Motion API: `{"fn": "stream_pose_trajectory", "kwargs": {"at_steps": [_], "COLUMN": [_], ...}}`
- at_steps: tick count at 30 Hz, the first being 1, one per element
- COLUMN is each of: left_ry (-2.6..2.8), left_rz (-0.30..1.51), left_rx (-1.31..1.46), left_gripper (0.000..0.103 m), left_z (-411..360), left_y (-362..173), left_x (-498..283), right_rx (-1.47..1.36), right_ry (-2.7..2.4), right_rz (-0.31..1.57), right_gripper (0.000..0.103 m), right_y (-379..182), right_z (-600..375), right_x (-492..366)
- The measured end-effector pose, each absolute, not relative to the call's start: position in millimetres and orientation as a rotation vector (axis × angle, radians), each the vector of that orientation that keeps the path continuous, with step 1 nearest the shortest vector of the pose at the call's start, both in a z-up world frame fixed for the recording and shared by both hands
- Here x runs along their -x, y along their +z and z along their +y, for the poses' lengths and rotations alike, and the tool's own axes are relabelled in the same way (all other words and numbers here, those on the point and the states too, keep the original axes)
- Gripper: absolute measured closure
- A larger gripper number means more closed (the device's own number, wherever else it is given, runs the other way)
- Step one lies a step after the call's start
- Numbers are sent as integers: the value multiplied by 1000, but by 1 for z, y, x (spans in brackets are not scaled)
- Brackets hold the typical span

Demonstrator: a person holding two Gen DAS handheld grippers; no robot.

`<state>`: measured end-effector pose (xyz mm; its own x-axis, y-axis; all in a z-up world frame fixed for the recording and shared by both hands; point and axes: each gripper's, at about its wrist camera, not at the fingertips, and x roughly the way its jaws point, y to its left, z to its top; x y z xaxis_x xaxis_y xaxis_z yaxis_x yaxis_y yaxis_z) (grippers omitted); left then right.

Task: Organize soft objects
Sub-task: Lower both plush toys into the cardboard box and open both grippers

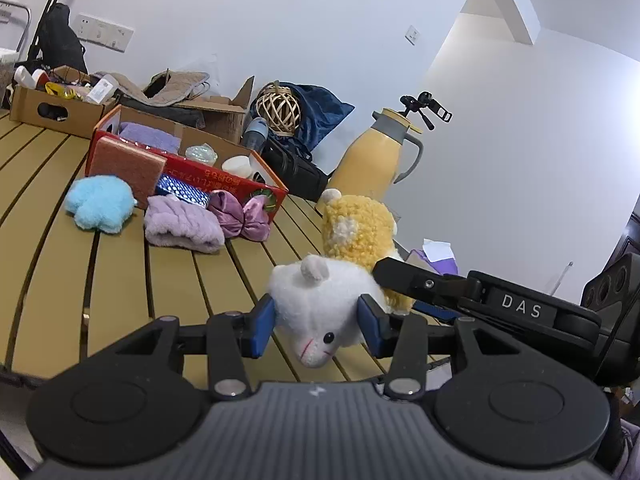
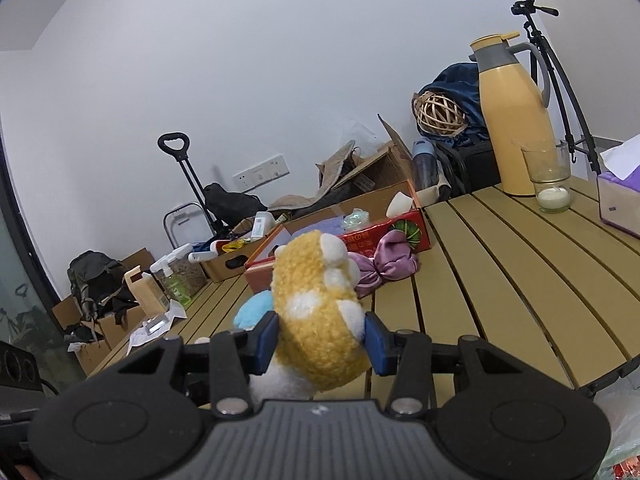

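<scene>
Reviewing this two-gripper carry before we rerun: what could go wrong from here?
1. One plush toy is held by both: left gripper on the white head, right gripper on the yellow body. Pulling apart could stretch it or slip a grip.
2. Glass and yellow jug stand on the table's right side; a wide swing might topple them.

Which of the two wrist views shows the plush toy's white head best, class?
The left wrist view: the plush toy's white head faces the camera, eye and mouth visible, clamped by the left gripper. The right wrist view shows mostly its yellow body, held by the right gripper, with white below.
</scene>
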<state>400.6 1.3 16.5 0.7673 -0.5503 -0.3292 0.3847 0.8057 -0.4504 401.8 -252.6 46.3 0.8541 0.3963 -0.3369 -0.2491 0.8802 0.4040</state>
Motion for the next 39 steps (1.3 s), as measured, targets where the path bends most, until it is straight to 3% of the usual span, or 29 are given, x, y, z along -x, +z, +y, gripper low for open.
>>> {"fn": "stream_pose_trajectory", "kwargs": {"at_steps": [8,17,24,30,39], "left_ry": [-512,-452,-415,-393,-391], "left_rz": [440,526,633,723,707], "left_rx": [301,276,270,253,226], "left_gripper": [58,59,58,58,57], "left_z": [-2,-16,-26,-36,-32], "left_y": [46,62,41,15,17], "left_x": [-485,-639,-744,-783,-776], "right_rx": [-349,-410,-407,-321,-230], "right_ry": [352,356,301,229,194], "right_rz": [418,512,622,695,708], "right_gripper": [58,58,58,58,55], "right_y": [61,74,55,37,35], "right_z": [-250,-256,-258,-250,-241], "right_x": [-466,-633,-750,-800,-797]}}
